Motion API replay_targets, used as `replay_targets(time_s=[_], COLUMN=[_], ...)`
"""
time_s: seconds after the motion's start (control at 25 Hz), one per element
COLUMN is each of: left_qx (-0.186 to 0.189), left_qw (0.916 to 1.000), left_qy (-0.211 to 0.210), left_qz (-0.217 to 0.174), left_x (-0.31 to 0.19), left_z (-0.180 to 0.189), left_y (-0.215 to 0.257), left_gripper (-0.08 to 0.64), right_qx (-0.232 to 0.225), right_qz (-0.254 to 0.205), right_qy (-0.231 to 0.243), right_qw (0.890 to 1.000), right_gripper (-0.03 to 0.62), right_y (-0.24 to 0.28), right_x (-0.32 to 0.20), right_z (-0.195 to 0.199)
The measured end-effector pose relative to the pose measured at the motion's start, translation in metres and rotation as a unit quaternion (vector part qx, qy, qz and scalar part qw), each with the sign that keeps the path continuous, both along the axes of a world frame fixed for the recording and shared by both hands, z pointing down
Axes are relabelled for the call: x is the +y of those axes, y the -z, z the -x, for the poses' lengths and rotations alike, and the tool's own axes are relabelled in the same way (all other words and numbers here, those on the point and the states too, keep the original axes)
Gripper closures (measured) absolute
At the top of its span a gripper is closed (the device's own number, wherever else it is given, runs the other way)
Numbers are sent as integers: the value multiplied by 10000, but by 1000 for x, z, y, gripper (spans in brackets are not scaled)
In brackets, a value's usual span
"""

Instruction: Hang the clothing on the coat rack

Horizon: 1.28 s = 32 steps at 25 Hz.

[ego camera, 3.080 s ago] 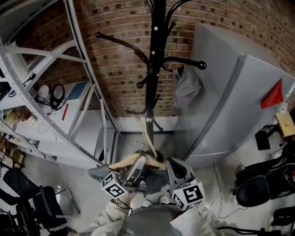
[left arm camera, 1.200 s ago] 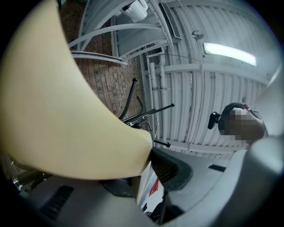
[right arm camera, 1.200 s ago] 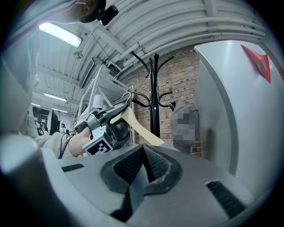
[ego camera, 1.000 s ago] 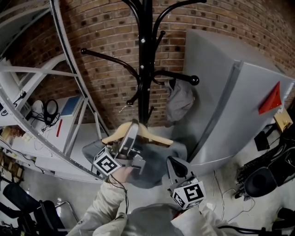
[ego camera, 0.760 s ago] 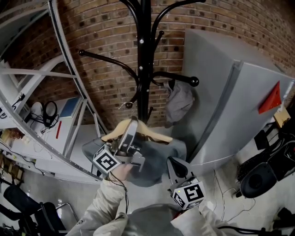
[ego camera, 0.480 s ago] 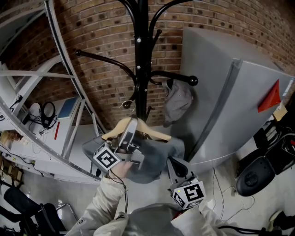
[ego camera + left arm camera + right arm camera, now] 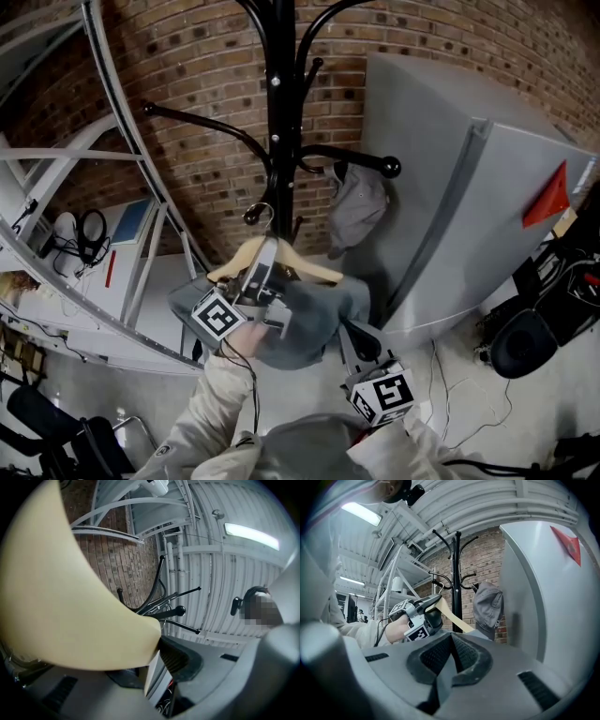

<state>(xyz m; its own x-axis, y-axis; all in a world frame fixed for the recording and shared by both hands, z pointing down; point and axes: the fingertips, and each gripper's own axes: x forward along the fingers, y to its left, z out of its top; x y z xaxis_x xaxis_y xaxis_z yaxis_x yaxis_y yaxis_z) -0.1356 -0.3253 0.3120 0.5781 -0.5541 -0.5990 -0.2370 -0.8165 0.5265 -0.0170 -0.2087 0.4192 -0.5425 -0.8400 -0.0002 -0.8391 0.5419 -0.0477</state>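
Observation:
A black coat rack [image 7: 274, 103] stands against the brick wall. A wooden hanger [image 7: 309, 270] carries a grey garment [image 7: 305, 319]. My left gripper [image 7: 265, 255] is shut on the hanger's middle and holds it up just below the rack's lower arms. The hanger's metal hook [image 7: 266, 212] is close to a knobbed arm tip [image 7: 251, 217]. In the left gripper view the pale hanger [image 7: 70, 597] fills the left side, with the rack [image 7: 157, 599] beyond. My right gripper [image 7: 361, 345] hangs low by my body, shut and empty [image 7: 452, 656]. A grey cap [image 7: 354, 204] hangs on a right-hand arm.
A grey metal cabinet [image 7: 459, 197] with a red triangle [image 7: 548, 197] stands right of the rack. White metal shelving [image 7: 122, 187] with headphones [image 7: 90, 230] is on the left. Black equipment [image 7: 520, 342] and cables lie on the floor at right.
My left gripper has lifted the hanger and garment from near the floor up to the rack, edging closer to the pole in the last second. The right gripper has stayed low.

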Motion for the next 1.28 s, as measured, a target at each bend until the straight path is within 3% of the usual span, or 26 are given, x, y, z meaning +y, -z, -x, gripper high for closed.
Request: replay_targets(time_s=[0.44, 1.28], left_qx=[276, 457], left_qw=[9992, 9986], left_qy=[-46, 152], left_qz=[282, 226], left_x=[-24, -31], left_z=[-6, -9], left_y=[-17, -22], left_gripper=[456, 433], right_qx=[15, -79], right_qz=[70, 239], right_qy=[-70, -28], right_qw=[10000, 9997], right_gripper=[569, 569], right_y=[-6, -17], right_x=[-8, -10], right_z=[-14, -28])
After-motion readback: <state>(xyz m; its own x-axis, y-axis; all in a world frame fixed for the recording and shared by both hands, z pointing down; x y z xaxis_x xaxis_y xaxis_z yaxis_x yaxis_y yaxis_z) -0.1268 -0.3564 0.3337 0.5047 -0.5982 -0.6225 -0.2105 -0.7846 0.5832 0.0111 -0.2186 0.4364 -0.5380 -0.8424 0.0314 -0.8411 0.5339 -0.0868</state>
